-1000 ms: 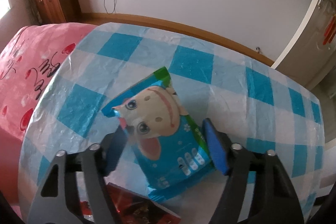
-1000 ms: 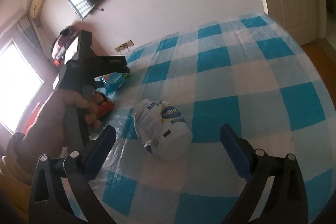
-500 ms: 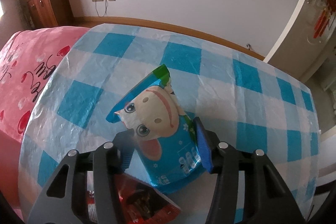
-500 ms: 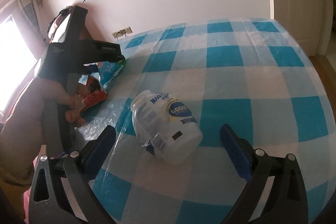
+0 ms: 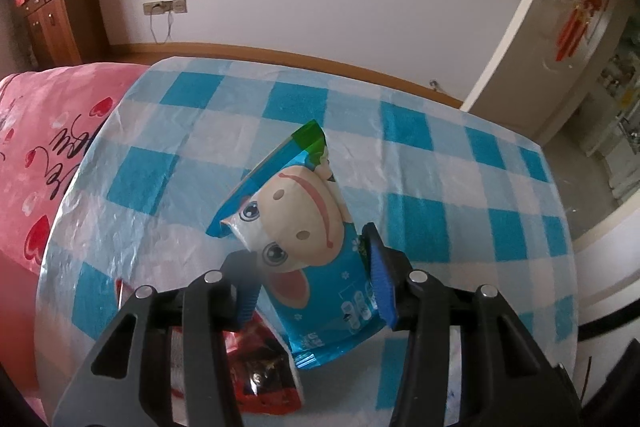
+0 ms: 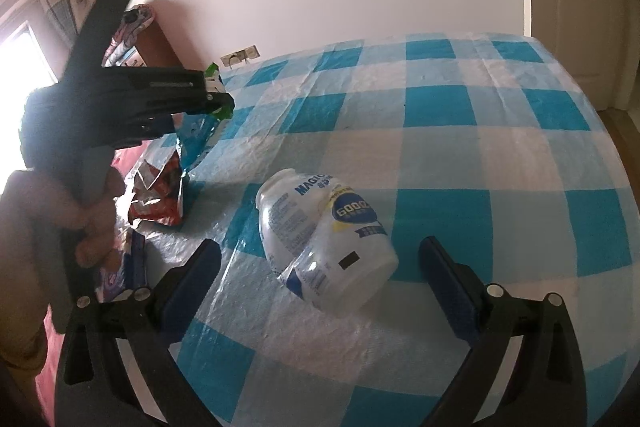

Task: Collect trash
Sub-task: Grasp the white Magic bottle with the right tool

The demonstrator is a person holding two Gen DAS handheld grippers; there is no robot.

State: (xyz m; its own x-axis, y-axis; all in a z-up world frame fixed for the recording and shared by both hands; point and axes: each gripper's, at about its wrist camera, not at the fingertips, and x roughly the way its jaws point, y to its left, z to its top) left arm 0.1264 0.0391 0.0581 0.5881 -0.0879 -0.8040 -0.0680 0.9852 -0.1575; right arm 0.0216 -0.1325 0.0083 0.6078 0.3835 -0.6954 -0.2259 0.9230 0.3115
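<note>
My left gripper point(image 5: 312, 279) is shut on a blue snack bag with a cartoon cow face point(image 5: 304, 235) and holds it lifted above the blue-checked table point(image 5: 440, 187). A red snack wrapper point(image 5: 256, 367) lies on the table under the gripper. In the right wrist view the left gripper point(image 6: 216, 99) holds the blue bag point(image 6: 200, 135) above the red wrapper point(image 6: 160, 191). My right gripper point(image 6: 320, 279) is open and empty, its fingers either side of a crushed white plastic bottle point(image 6: 324, 239) lying on its side, just short of it.
A pink bed cover point(image 5: 36, 155) lies left of the table. A wooden dresser point(image 5: 52, 19) stands in the far left corner and a white door point(image 5: 560, 27) at the right. Another purple wrapper point(image 6: 124, 267) lies near the table's left edge.
My left gripper closed on the blue cow bag and raised it off the table. My right gripper moved closer to the white bottle and stayed open.
</note>
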